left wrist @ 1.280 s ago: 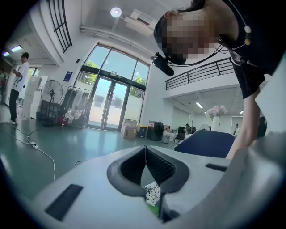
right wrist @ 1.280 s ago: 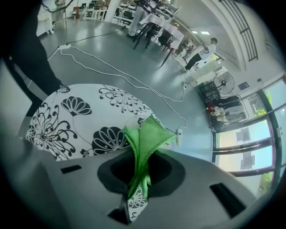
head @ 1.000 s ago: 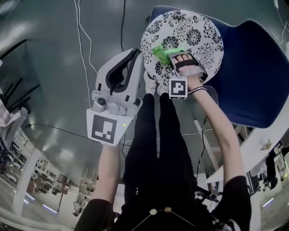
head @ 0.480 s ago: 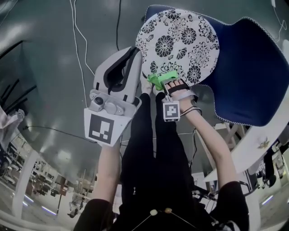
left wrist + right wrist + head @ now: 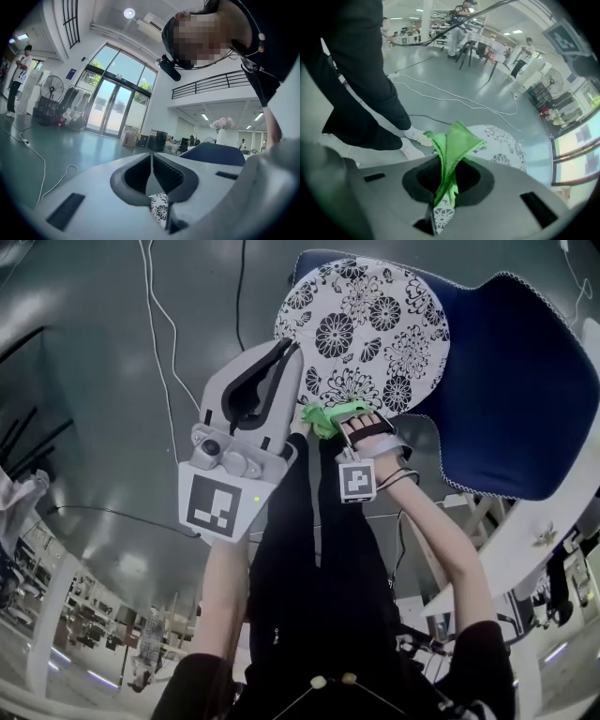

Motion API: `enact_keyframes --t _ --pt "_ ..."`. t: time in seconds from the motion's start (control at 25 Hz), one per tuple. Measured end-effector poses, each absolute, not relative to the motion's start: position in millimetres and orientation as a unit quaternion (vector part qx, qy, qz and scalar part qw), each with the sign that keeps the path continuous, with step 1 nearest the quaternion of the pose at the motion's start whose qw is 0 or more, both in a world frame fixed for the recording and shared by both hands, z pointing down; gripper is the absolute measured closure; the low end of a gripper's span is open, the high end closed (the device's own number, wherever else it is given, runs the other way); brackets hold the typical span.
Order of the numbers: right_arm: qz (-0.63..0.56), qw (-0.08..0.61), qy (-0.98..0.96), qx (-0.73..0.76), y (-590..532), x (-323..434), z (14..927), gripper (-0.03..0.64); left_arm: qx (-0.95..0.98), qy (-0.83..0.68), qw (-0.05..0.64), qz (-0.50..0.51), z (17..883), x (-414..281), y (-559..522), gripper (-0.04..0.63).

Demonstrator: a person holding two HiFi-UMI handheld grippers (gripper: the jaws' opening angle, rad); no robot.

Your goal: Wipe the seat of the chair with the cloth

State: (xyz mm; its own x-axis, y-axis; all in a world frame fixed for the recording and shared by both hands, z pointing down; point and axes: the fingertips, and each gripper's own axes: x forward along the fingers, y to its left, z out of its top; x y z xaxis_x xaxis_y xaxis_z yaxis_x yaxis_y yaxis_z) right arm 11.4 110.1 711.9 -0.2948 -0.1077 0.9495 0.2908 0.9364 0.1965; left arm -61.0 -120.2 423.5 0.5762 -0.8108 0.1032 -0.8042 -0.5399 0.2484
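Right hand-held gripper [image 5: 443, 194] is clenched on a crumpled bright green cloth [image 5: 452, 145], which sticks out past the jaws in a folded peak. From the head view, cloth & gripper sit at the near rim of the round white seat pad w/ black flower print [image 5: 375, 315], on a dark blue shell chair [image 5: 511, 399]. Can't tell if the cloth touches the pad. Vs 1 sec ago, when the cloth lay further in on the pad's near-left part, it has slid back toward the person to the rim. Vs 0.5 sec ago it has moved only slightly. Left hand-held gripper [image 5: 284, 357] is just left of the pad, jaws pressed together w/ nothing between, approx where it was before. Person's black trousers [image 5: 319, 549] fill the space below, over a grey floor [image 5: 94, 381].
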Motion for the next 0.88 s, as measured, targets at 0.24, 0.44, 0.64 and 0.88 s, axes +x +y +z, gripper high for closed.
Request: enact_keyframes --t 0.24,0.44,0.64,0.88 --pt "-0.21 0.606 -0.765 0.063 -5 41 682 0.566 0.875 -0.468 0.124 0.0 425 -61 -130 0.589" --pt "-0.218 0.626 -0.734 0.148 -104 89 674 0.566 0.873 -0.473 0.121 0.018 432 -62 -138 0.589" --pt "-0.212 0.654 -0.705 0.173 -171 134 683 0.566 0.871 -0.476 0.123 0.02 434 -64 -141 0.589" --pt "-0.209 0.678 -0.685 0.165 -206 155 703 0.566 0.875 -0.466 0.123 0.029 438 -59 -139 0.589"
